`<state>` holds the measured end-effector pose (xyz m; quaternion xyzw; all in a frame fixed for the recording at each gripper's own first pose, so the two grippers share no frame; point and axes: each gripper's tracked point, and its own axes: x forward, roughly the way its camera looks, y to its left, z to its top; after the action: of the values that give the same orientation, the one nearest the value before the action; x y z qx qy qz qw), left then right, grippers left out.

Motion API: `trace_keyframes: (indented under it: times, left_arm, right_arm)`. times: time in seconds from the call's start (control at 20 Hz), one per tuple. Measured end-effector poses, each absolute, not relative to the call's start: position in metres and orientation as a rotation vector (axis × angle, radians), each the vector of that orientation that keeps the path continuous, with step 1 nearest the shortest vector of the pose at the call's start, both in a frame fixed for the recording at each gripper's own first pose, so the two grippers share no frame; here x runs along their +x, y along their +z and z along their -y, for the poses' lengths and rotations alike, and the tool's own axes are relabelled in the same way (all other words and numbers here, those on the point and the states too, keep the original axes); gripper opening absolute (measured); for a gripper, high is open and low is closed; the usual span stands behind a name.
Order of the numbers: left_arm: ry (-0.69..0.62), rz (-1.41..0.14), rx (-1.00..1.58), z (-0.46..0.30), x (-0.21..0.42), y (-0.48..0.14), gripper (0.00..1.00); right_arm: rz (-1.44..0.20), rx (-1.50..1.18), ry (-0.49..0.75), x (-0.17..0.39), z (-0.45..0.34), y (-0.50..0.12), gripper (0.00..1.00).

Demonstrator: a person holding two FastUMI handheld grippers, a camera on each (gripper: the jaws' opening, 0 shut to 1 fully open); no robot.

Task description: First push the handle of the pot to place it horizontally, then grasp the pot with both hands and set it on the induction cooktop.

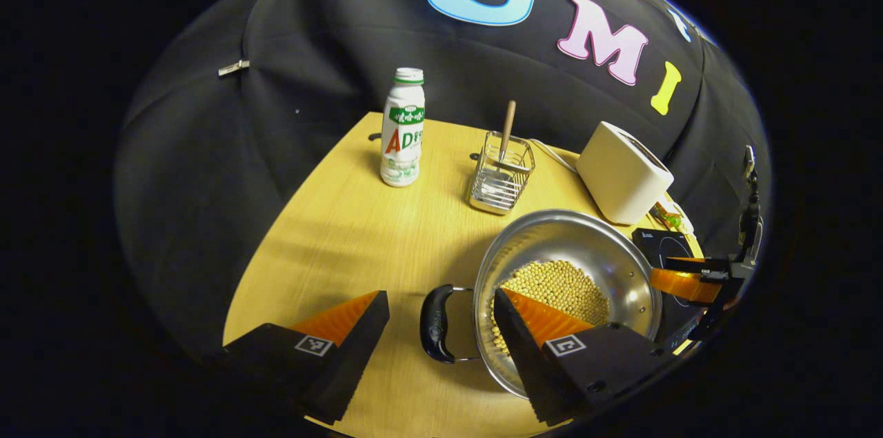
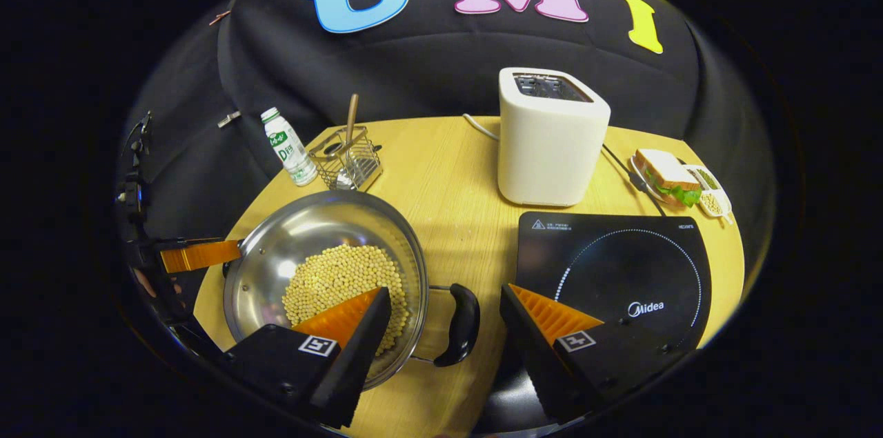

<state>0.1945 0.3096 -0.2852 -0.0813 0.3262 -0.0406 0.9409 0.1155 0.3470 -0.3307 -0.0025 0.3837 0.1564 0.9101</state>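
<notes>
A steel pot (image 1: 552, 234) holding soybeans (image 1: 559, 286) stands on the wooden table (image 1: 345, 231). Its black handle (image 1: 436, 323) sticks out sideways on wire arms. My left gripper (image 1: 439, 293) is open, one finger on each side of that handle, the right finger over the pot's rim. In the right gripper view the pot (image 2: 310, 224) is at the left and its other black handle (image 2: 463, 324) lies between the open fingers of my right gripper (image 2: 446, 288). The black induction cooktop (image 2: 621, 265) lies just right of it. Each gripper (image 1: 683, 283) (image 2: 196, 255) shows beyond the pot's far side.
A white toaster (image 2: 552, 148) stands behind the cooktop, with a sandwich plate (image 2: 672, 179) to its right. A drink bottle (image 1: 402, 127) and a wire holder (image 1: 500, 179) with a wooden-handled utensil stand behind the pot. Bare table lies left of the pot.
</notes>
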Motion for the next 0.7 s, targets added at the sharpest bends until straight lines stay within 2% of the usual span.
trace_keyframes:
  times: [0.25,0.5,0.7]
  left_arm:
    - [-0.114,-0.691,-0.16,-0.297,0.196,-0.306,0.96]
    - [-0.122,-0.71,-0.143,-0.296,0.207,-0.319,0.94]
    - [-0.14,-0.728,-0.135,-0.297,0.21,-0.325,0.88]
  right_arm:
    - [-0.831,-0.004,0.356,0.106,-0.361,-0.351,1.0]
    - [-0.852,0.017,0.338,0.109,-0.366,-0.364,0.99]
    - [-0.851,0.004,0.314,0.113,-0.363,-0.371,0.93]
